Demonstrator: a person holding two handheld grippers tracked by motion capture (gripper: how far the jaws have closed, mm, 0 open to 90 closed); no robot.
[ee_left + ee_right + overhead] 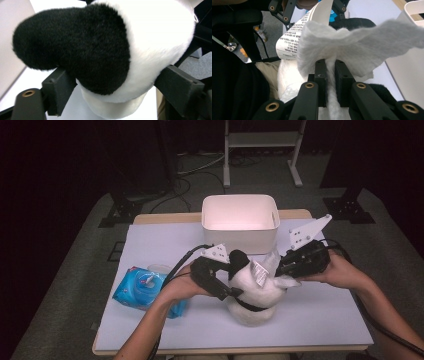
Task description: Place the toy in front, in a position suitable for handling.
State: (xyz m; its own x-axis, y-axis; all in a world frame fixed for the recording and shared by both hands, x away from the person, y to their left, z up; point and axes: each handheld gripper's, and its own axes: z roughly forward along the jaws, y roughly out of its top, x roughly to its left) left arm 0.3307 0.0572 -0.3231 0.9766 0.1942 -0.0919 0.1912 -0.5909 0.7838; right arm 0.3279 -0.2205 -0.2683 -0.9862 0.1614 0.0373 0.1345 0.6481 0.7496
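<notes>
White table (310,320), dark room. Plush panda (252,292) sits just in front of the white bin (240,220), wet-wipe pack (142,287) to its left. Left gripper (232,292) jaws spread wide, clamping the panda. Right gripper (330,72) jaws nearly closed, pinching a white wipe (352,47); its view shows the printed tag (292,37).

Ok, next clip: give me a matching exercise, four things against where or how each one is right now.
Things:
1. plush toy
2. wet wipe
3. white bin
4. blue wipes pack

States:
A. at the far edge of the table, open on top
B. lying flat beside the person's left forearm
C. pinched in the right gripper
D. clasped between the wide jaws of the left gripper

Pairs: 1-D, 2-C, 3-A, 4-B
</notes>
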